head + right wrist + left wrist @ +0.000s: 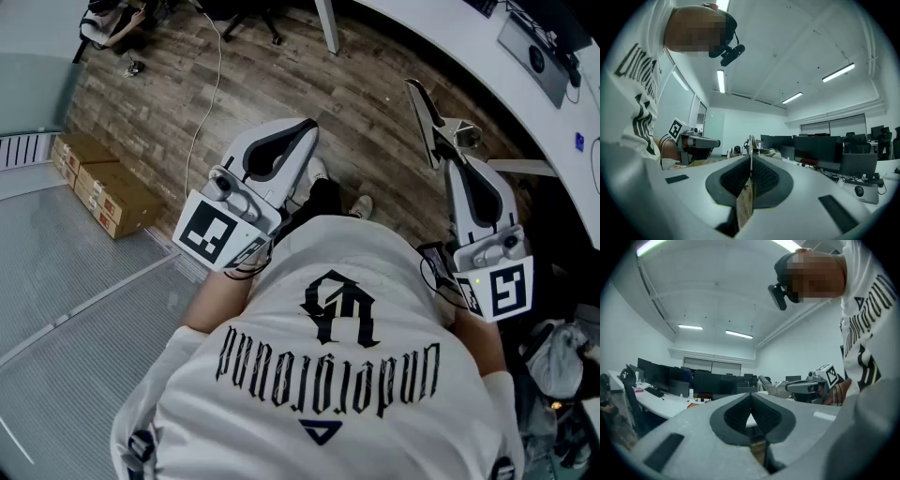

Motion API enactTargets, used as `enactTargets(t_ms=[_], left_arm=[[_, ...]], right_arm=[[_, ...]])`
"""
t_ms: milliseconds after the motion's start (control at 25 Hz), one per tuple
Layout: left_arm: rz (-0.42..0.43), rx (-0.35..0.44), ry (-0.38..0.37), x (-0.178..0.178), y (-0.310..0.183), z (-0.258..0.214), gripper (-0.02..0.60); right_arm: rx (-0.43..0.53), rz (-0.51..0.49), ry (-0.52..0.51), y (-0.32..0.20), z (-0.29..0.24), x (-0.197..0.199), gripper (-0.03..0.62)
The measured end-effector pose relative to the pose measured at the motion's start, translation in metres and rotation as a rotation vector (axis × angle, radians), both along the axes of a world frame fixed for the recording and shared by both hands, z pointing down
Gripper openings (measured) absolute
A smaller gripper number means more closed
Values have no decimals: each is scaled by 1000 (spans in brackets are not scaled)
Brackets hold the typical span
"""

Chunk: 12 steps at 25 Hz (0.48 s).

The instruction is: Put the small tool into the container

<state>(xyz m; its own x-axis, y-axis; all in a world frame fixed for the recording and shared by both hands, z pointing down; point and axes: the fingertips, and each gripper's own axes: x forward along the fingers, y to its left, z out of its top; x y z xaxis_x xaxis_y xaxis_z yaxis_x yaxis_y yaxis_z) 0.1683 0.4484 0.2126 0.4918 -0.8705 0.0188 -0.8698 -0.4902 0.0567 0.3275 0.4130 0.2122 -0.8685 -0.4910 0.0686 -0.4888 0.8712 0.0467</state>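
Left gripper [302, 129], 11 o'clock: jaws shut, empty. Right gripper [420, 94], 1 o'clock: shut, seemingly empty, I judge, beside desk [459, 37] edge. Boxes [103, 187], 9 o'clock.

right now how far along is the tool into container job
Done: nothing that shows. No small tool and no container appears in any view.
In hand: nothing. The left gripper and the right gripper both have their jaws together and empty, held at the person's waist above the wood floor, near the white desk.
Left: the whole job, meaning finding the tool, gripping it and placing it in the container.
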Motion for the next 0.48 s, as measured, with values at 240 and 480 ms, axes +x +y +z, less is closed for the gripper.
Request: enactTargets(t_ms=[240,480], left_arm=[[6,0,8,2,0,4,15],[2,-6,4,-4,-8,9,15]], right_arm=[[8,5,-10,0,-1,0,24],[4,2,-9,-8,7,-5,23]])
